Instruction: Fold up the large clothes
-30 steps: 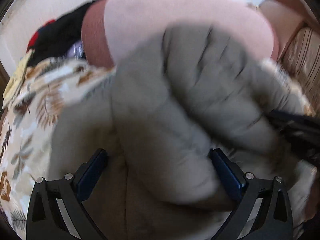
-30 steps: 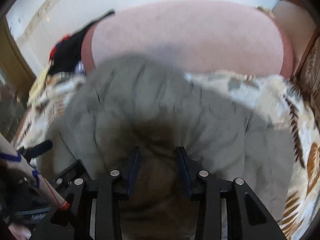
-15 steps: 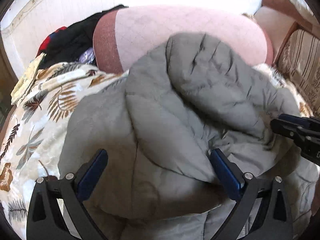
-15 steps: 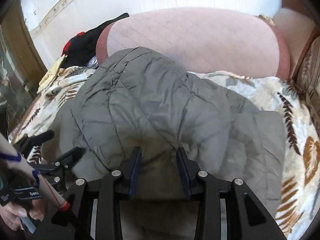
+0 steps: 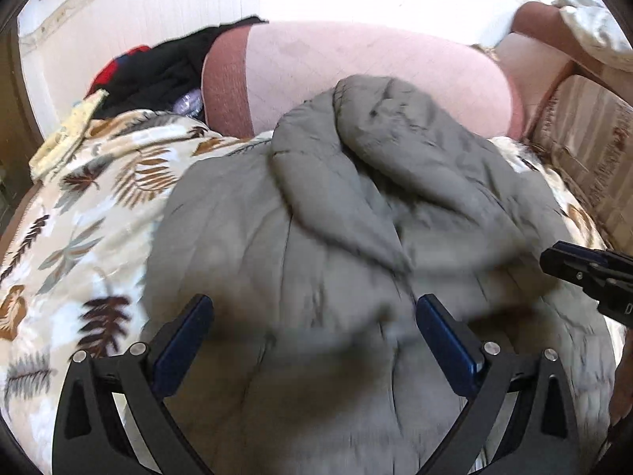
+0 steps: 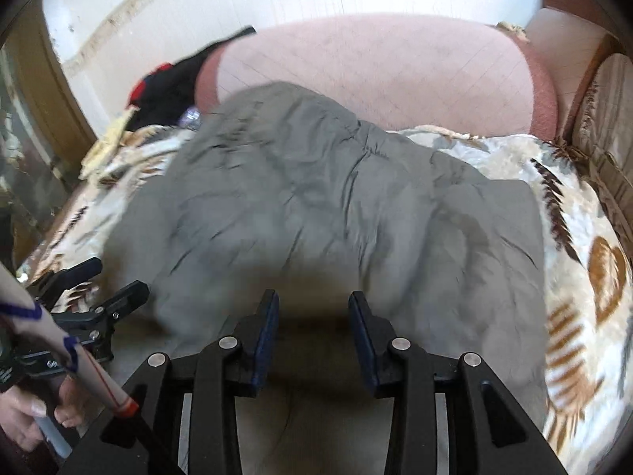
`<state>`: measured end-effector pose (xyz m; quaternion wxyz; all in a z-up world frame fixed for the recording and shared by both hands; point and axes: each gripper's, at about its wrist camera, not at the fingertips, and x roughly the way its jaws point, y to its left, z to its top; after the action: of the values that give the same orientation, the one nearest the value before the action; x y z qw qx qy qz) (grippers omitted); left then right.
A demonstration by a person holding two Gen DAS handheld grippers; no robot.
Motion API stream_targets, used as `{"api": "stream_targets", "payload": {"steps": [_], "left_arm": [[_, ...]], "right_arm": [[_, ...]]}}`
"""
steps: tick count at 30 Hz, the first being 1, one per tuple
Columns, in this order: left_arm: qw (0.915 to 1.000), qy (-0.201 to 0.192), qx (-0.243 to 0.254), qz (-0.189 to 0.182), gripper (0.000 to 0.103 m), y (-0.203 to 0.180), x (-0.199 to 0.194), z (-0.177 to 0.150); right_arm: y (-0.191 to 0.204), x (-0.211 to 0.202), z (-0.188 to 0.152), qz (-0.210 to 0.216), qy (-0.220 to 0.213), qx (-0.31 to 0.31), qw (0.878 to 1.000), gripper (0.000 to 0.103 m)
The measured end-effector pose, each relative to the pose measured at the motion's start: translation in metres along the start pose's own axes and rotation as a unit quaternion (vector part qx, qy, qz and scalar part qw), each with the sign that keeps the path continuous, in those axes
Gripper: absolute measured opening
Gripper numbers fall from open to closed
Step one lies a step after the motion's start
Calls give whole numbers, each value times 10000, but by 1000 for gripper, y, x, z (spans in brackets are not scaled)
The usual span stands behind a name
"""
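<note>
A grey quilted jacket (image 5: pixel 356 237) lies bunched on a leaf-patterned blanket (image 5: pixel 91 213), with a folded part heaped toward the back. My left gripper (image 5: pixel 314 312) is wide open just above the jacket's near part, holding nothing. In the right wrist view the jacket (image 6: pixel 316 206) spreads across the blanket (image 6: pixel 585 261). My right gripper (image 6: pixel 312 308) has its jaws partly apart over the jacket's near edge, and no cloth shows between them. The right gripper's tip (image 5: pixel 585 273) shows at the left view's right edge. The left gripper (image 6: pixel 99 301) shows at lower left.
A pink cushion (image 5: pixel 356 71) backs the blanket. Dark and red clothes (image 5: pixel 158 71) are piled at the back left. A striped sofa arm (image 5: pixel 593 158) stands at the right. A wooden frame (image 6: pixel 51 79) is on the far left.
The jacket's upper part has been laid over and settled lower. Both grippers have drawn back slightly. The left stays wide open, the right stays partly apart.
</note>
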<state>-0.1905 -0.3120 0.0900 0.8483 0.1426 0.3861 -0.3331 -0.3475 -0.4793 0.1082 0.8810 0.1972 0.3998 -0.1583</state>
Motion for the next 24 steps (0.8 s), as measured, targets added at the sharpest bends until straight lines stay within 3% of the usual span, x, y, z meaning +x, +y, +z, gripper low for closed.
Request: {"api": "stream_targets", "payload": {"steps": [7, 9, 17, 22, 24], "left_arm": [[9999, 138, 4, -83, 102, 3, -60, -76], [9998, 171, 6, 52, 102, 7, -76, -103], [9979, 596, -19, 252, 102, 20, -86, -182], [9986, 361, 201, 328, 102, 21, -114, -198], [9993, 165, 129, 299, 102, 36, -136, -205]], "right_arm": [[11, -54, -77, 2, 106, -61, 9999, 40], [13, -65, -98, 81, 152, -16, 9999, 40], [31, -81, -181, 46, 482, 152, 9987, 41], [35, -81, -201, 10, 512, 136, 9986, 43], [27, -100, -205, 134, 322, 259, 9991, 52]]}}
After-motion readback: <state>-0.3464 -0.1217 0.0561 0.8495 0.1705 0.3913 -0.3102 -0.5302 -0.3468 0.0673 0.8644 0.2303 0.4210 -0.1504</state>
